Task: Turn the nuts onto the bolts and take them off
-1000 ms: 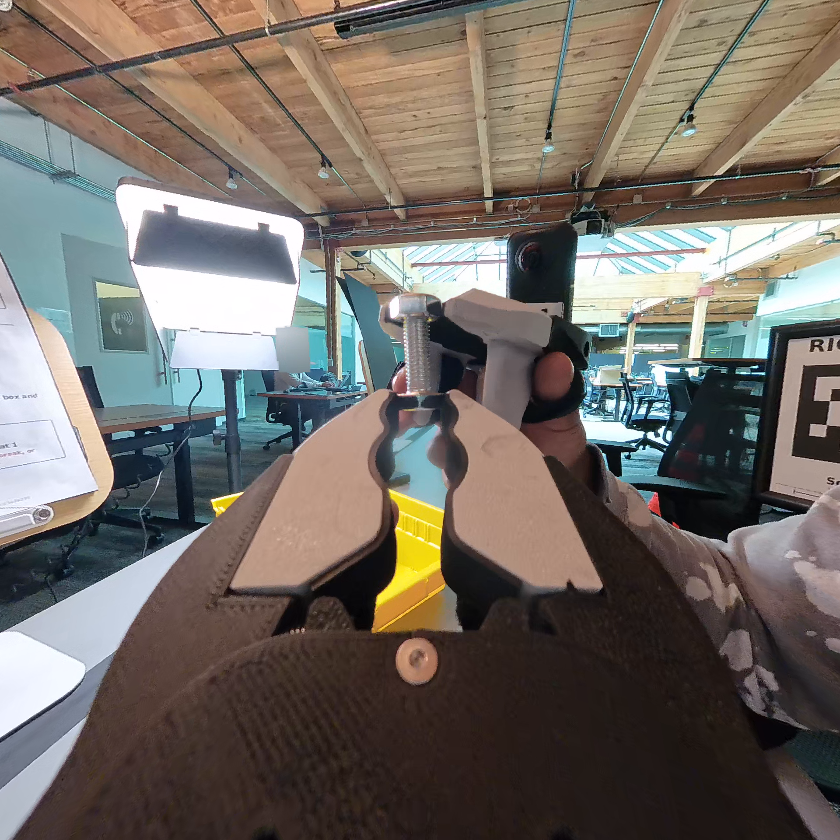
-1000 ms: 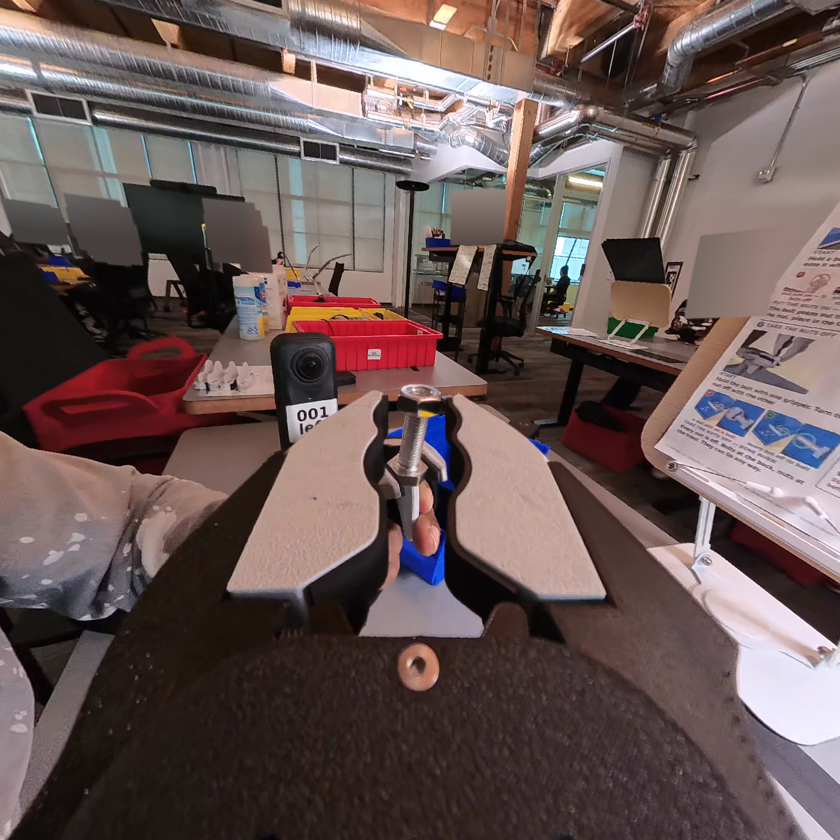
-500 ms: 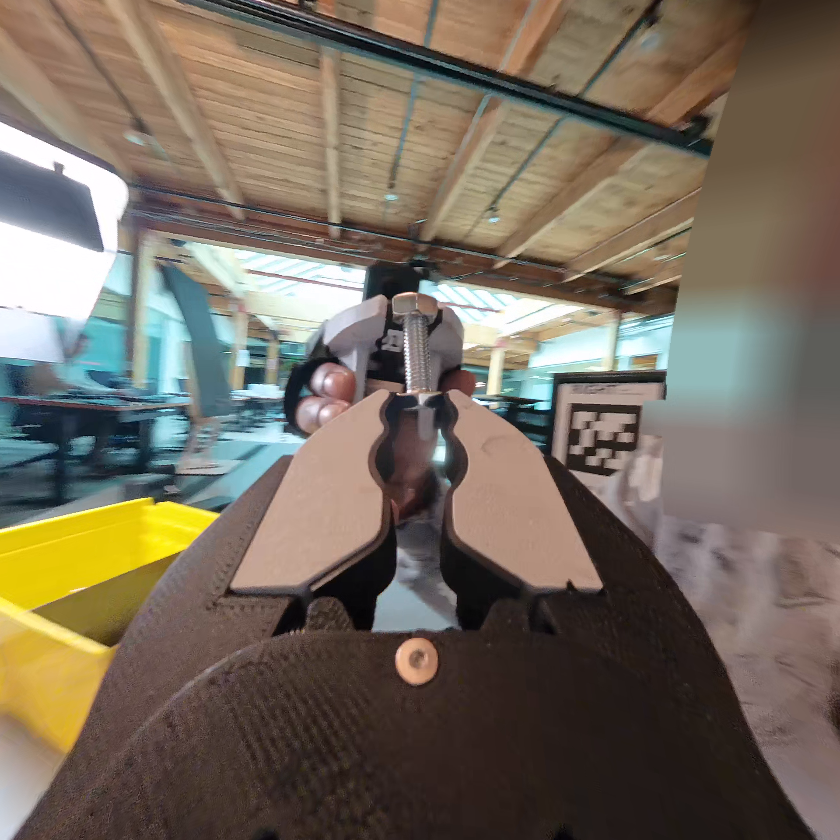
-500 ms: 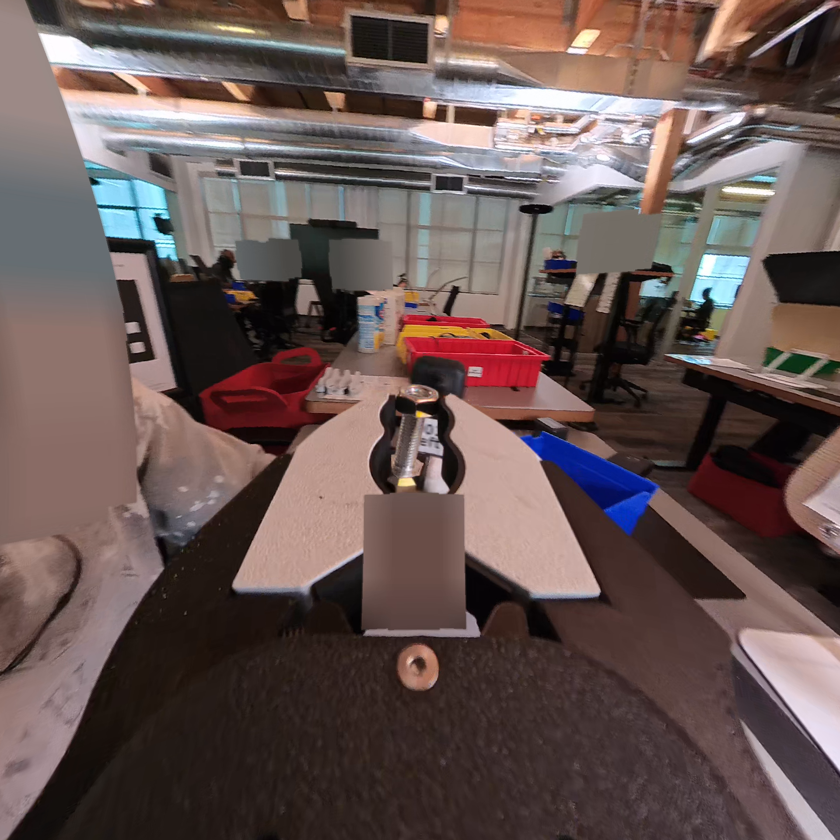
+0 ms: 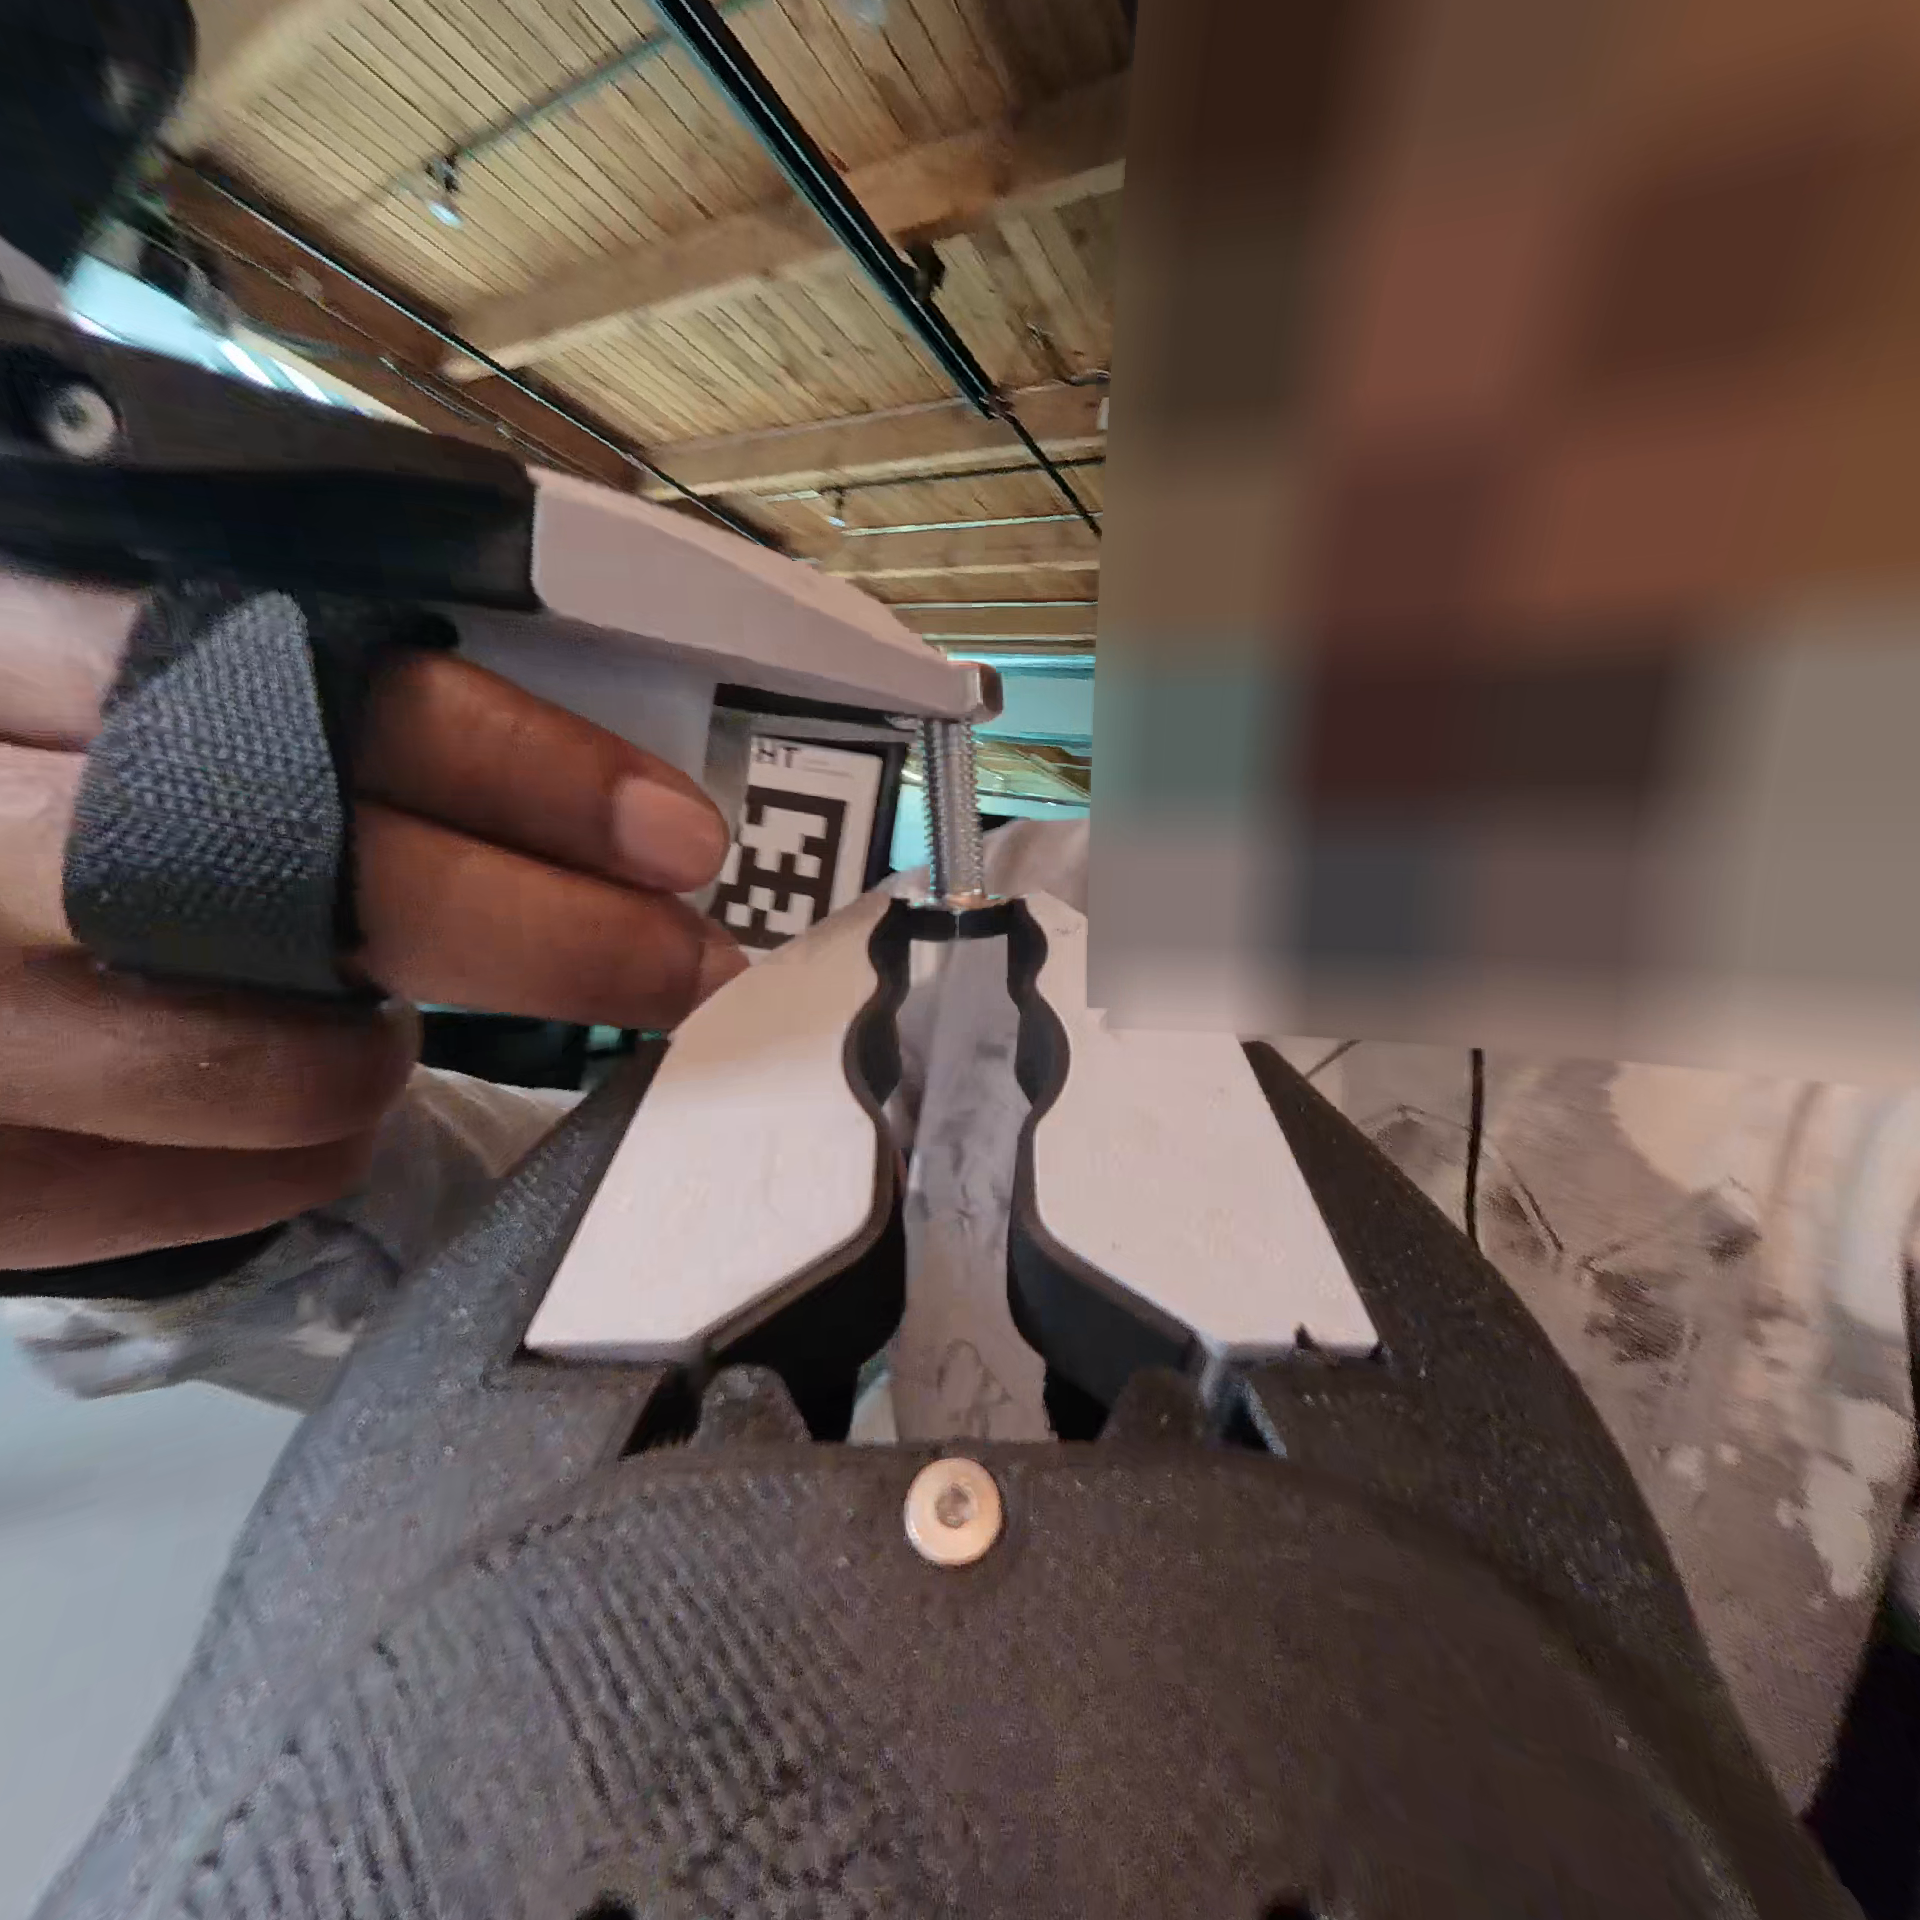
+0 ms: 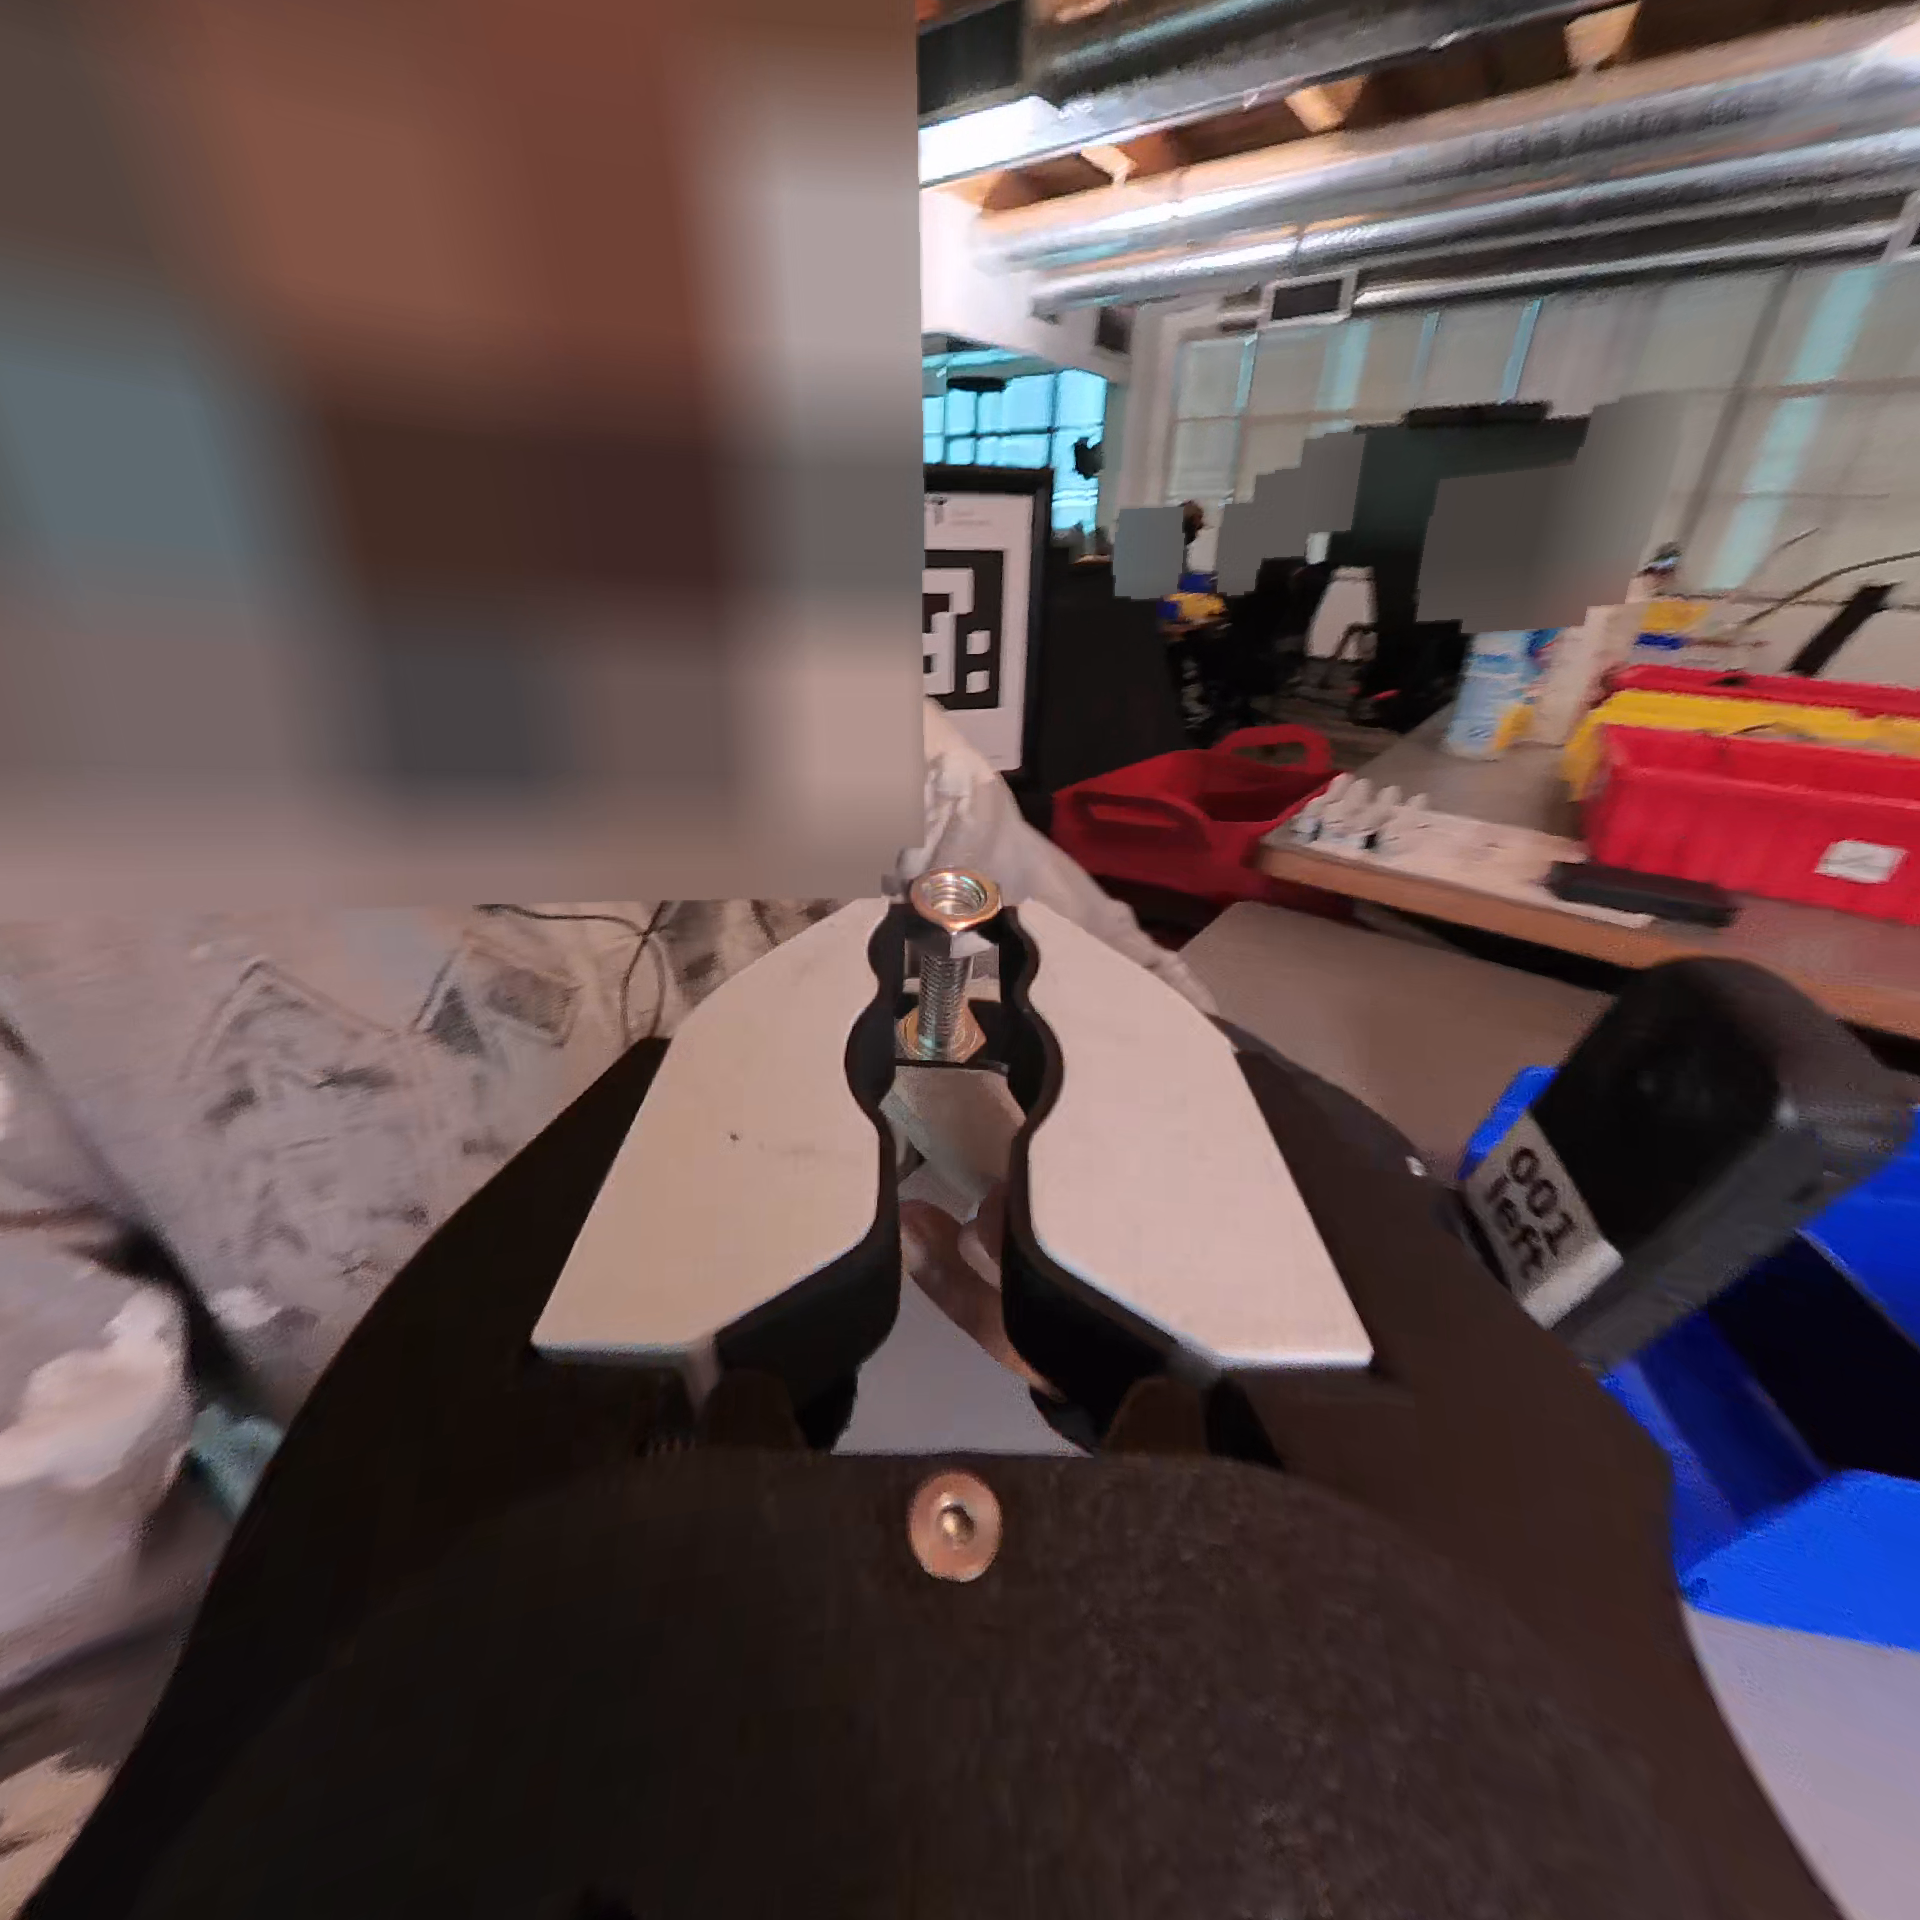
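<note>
A silver bolt (image 5: 951, 805) stands upright between my two grippers, held in the air. My left gripper (image 5: 951, 923) is shut on the nut (image 5: 954, 902) at the bolt's lower end. My right gripper (image 5: 727, 613), in a person's hand (image 5: 468, 883), reaches in from the left and holds the bolt's top. In the right wrist view my right gripper (image 6: 954, 920) is shut on the bolt's head (image 6: 954, 902). The threaded shaft (image 6: 940, 987) runs down to the nut (image 6: 935, 1039). The left gripper's black camera block (image 6: 1662, 1143) shows at the right.
A blue bin (image 6: 1766, 1455) lies at the right on the grey table (image 6: 1818, 1714). Red bins (image 6: 1766, 810) and a red basket (image 6: 1195, 800) are farther back. A black-and-white marker board (image 6: 971, 623) stands behind. The person's patterned shirt (image 5: 1558, 1247) is close in front. Only a small space, under 4 cm, lies between the two pairs of fingers.
Both grippers have swung round toward the person while staying on the bolt. The right gripper now comes in from the left in the left wrist view, and the yellow bin has left view.
</note>
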The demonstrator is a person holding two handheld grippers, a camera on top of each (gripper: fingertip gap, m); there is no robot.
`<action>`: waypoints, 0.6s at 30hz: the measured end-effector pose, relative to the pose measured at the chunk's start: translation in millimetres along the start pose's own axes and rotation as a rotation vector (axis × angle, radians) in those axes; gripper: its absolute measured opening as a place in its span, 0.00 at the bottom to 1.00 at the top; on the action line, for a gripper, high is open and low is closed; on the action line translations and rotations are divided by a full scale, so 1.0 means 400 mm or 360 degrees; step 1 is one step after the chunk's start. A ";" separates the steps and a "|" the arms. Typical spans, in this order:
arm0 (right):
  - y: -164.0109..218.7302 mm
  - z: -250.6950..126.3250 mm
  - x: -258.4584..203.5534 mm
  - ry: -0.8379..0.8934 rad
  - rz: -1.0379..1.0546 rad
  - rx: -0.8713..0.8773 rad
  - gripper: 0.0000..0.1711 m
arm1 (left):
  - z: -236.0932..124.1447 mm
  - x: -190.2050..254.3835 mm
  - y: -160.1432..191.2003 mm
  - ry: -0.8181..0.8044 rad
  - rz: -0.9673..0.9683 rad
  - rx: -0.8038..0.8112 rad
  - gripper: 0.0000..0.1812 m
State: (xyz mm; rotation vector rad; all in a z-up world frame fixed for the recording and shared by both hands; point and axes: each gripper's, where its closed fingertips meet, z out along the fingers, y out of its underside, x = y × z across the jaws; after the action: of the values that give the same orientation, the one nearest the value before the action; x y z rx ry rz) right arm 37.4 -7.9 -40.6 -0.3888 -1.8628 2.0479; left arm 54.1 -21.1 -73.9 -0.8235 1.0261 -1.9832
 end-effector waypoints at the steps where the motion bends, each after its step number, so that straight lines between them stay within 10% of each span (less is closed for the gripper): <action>1: 0.013 0.001 -0.010 -0.0054 0.0024 -0.0033 0.10 | 0.002 0.000 0.016 0.0034 -0.0037 -0.0024 0.10; 9: 0.072 -0.004 -0.040 -0.0214 0.0090 -0.0176 0.10 | 0.001 -0.009 0.077 0.0084 -0.0097 -0.0137 0.10; 18: 0.035 -0.046 0.048 0.0256 0.0006 -0.0175 0.25 | -0.066 -0.080 -0.024 -0.0449 0.0326 -0.0008 0.10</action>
State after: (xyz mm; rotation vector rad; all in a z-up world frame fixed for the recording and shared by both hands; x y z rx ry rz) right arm 26.8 15.8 -55.9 -0.5688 -1.8819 1.8620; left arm 46.5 19.4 -84.6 -0.9309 0.9110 -1.6395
